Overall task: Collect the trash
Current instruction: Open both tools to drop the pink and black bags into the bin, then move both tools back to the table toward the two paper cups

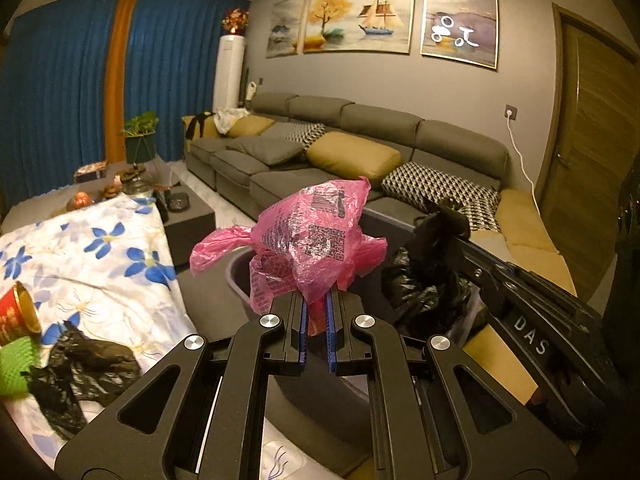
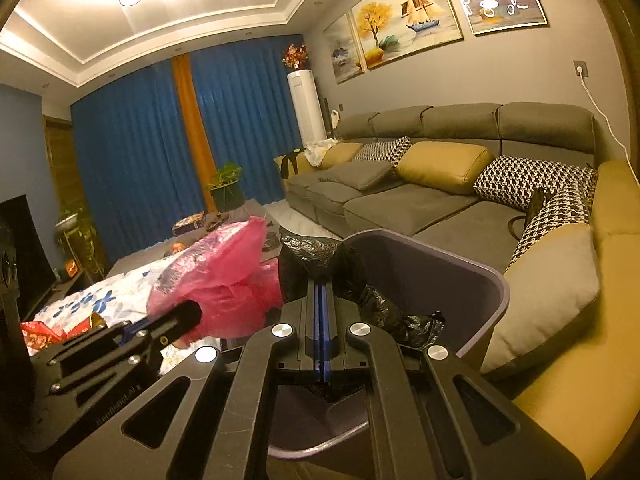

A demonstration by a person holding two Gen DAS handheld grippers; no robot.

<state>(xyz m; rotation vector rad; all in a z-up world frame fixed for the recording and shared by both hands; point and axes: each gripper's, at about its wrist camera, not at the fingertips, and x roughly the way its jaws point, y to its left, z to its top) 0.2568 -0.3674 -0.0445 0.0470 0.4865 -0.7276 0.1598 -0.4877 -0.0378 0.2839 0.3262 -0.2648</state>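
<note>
Clenched at frame centre, the left gripper (image 1: 316, 312) grasps a pink plastic bag (image 1: 308, 240) bulging above its tips; the right gripper (image 2: 322, 292) pinches a black bag (image 2: 316, 260) over the grey bin (image 2: 452, 272).

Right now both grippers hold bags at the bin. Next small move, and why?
Probably open the left gripper: its pink bag hangs over the grey bin, so it should drop in. The right gripper is shut on the black bag at the rim.
</note>
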